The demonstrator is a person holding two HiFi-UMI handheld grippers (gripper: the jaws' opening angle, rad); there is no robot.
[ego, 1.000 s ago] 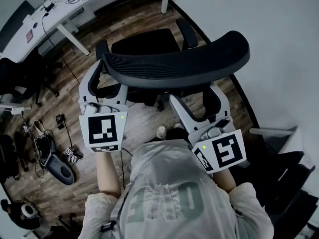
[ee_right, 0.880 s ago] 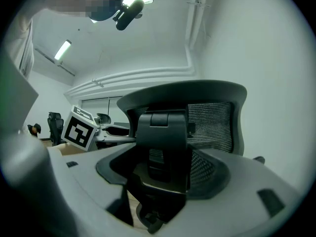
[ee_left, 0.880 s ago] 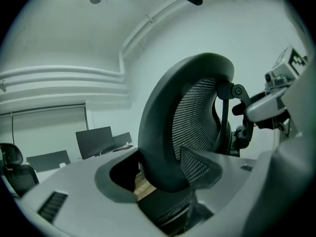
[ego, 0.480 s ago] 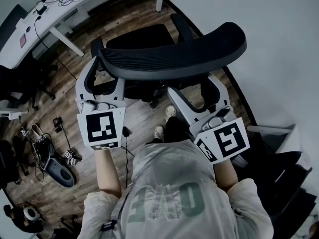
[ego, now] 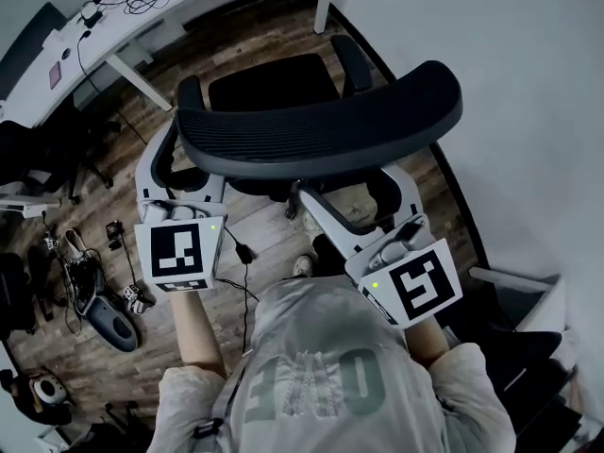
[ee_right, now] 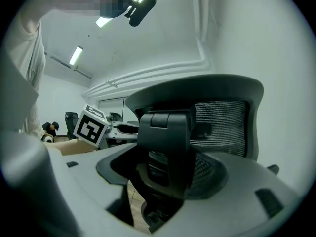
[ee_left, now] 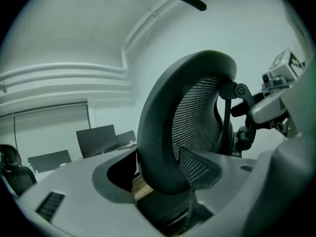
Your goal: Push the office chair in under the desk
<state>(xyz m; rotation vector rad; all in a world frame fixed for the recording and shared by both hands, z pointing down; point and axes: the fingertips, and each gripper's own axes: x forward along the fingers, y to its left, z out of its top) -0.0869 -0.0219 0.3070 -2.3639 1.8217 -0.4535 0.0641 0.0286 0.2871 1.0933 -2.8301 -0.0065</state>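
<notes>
Jaws of left gripper (ego: 186, 176), 8 o'clock, closing around office chair (ego: 321, 125) backrest rim, not yet clamped. Chair stands central, desk (ego: 113, 31) at 11 o'clock. Right gripper (ego: 354, 192), 4 o'clock, unclenched about back bracket; an even two-sided push should keep it straight.

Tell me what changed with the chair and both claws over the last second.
The chair seems to have rolled slightly toward the desk, the person stepping behind it. The left claw is closing a little with the backrest edge between its jaws, not yet pinching it. The right claw stays open around the back support. Both remain behind the backrest.
</notes>
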